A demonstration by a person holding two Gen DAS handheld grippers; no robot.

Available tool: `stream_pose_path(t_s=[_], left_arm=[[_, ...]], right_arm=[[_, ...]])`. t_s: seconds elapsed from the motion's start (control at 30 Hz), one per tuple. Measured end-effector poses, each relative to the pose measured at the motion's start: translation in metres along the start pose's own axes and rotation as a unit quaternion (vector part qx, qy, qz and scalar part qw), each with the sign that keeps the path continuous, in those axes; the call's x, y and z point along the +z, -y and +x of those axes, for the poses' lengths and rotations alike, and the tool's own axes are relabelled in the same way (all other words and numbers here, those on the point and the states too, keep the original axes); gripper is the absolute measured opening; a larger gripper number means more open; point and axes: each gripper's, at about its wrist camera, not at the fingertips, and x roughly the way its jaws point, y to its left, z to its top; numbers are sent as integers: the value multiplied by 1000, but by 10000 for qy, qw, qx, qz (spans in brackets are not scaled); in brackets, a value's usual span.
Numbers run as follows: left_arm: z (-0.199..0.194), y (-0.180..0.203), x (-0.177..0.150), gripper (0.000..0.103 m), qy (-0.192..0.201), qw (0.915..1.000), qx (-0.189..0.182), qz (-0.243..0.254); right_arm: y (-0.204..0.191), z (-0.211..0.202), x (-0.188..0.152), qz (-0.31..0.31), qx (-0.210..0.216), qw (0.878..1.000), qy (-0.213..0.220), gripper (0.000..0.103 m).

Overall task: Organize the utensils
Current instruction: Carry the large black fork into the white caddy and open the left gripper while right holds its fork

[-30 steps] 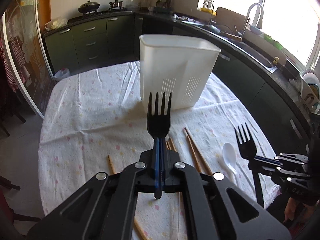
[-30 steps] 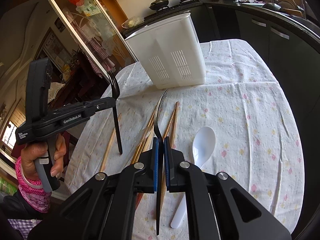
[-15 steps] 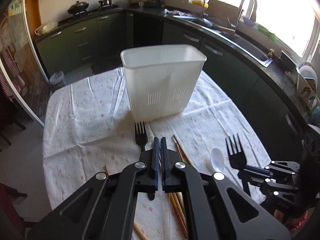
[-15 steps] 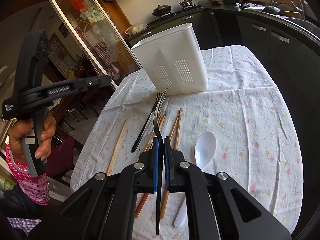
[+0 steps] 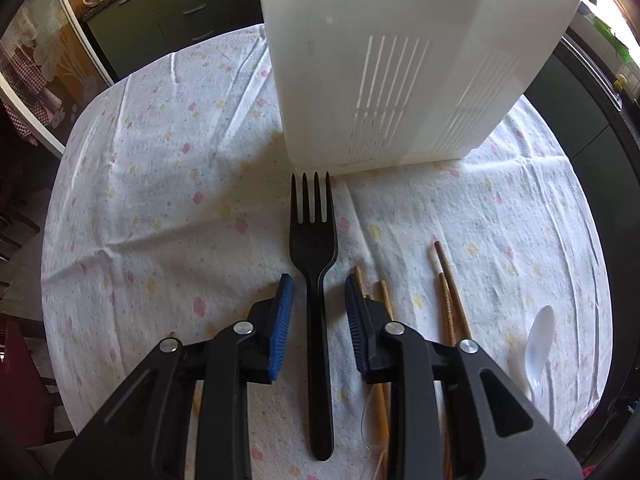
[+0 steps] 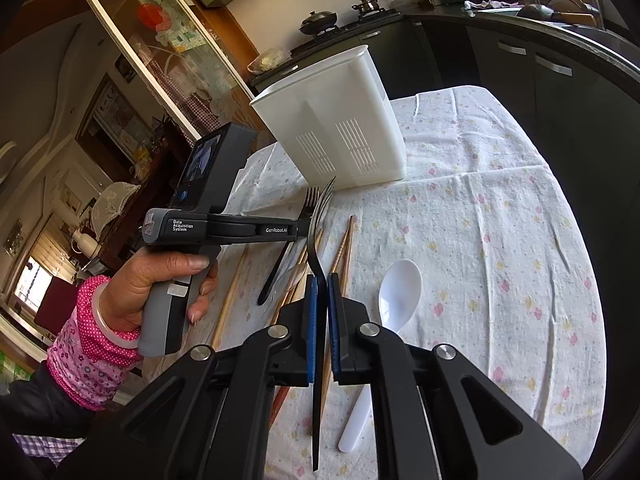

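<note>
Left claw: jaws opening, blue pads clear of the black fork lying flat between them on the bench. No contact seen between pads and handle; fork released. Its tines point at the base of the white slotted utensil holder and end just short of it.

Right claw: clenched on the handle of a second black fork, held edge-on, tines up and curving toward the holder.

Wooden chopsticks lie scattered on the floral tablecloth to the right of the released fork, some running under the left claw's fingers. A white plastic spoon lies bowl-up further right, apart from the chopsticks. A clear spoon shows partly beneath the left claw.

A hand with a pink dotted sleeve grips the left device's handle.
</note>
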Motion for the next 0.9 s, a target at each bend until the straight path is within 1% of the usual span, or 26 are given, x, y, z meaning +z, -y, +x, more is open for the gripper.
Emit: stream_pose_path(t_s=[0.03, 0.1, 0.17, 0.23, 0.37, 0.5, 0.7, 0.83, 0.9], left_arm=[[0, 1, -1, 26, -1, 10000, 30, 33], [1, 3, -1, 20, -22, 10000, -4, 69], [1, 11, -2, 8, -32, 9999, 11, 165], [-1, 18, -3, 8, -21, 9996, 117, 255], [-4, 17, -6, 8, -22, 9998, -26, 189], [-27, 12, -8, 8, 285, 9994, -25, 197], [-79, 7, -15, 8, 748, 9965, -293, 242], [-126, 3, -14, 8, 1214, 9906, -541, 309], [-153, 3, -8, 8, 1595, 9842, -682, 343]], right_arm=[[1, 0, 0, 12, 14, 10000, -2, 6], [2, 1, 0, 34, 41, 10000, -6, 6], [3, 1, -1, 49, 65, 10000, -7, 6], [5, 1, 0, 64, 70, 10000, 4, 6], [7, -4, 0, 94, 76, 9999, 53, 6], [7, -8, 1, 112, 85, 9998, 124, 6], [4, -11, 3, 80, 117, 9997, 184, 6], [0, -13, 4, 60, 147, 9996, 227, 6], [-1, -13, 5, 58, 158, 9995, 253, 6]])
